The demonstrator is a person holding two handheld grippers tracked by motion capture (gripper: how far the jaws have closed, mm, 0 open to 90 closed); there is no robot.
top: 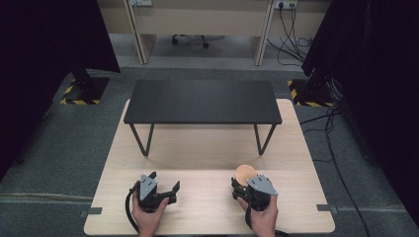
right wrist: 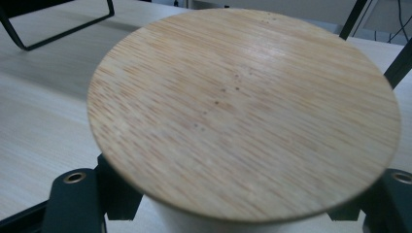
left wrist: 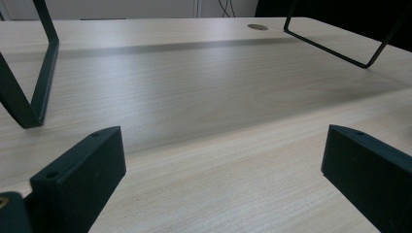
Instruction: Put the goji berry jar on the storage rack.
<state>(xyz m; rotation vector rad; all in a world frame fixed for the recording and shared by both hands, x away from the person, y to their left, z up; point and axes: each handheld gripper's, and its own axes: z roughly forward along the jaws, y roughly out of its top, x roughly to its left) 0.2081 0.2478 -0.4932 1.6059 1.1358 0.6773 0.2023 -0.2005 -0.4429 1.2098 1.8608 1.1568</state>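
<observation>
A white jar with a round wooden lid (top: 244, 174) (right wrist: 243, 111) sits between the jaws of my right gripper (top: 242, 185) (right wrist: 233, 206), low over the front right of the table. The jaws press on the white body just under the lid, and the lid hides most of that body. My left gripper (top: 164, 180) (left wrist: 223, 174) rests at the front left of the table, jaws wide apart with bare tabletop between them. A hand holds each gripper at the near edge.
A low black shelf on thin metal legs (top: 202, 101) stands across the back half of the light wooden table (top: 207, 148). Its legs (left wrist: 34, 87) rise close ahead of the left gripper. Cables and dark stands lie on the floor beyond.
</observation>
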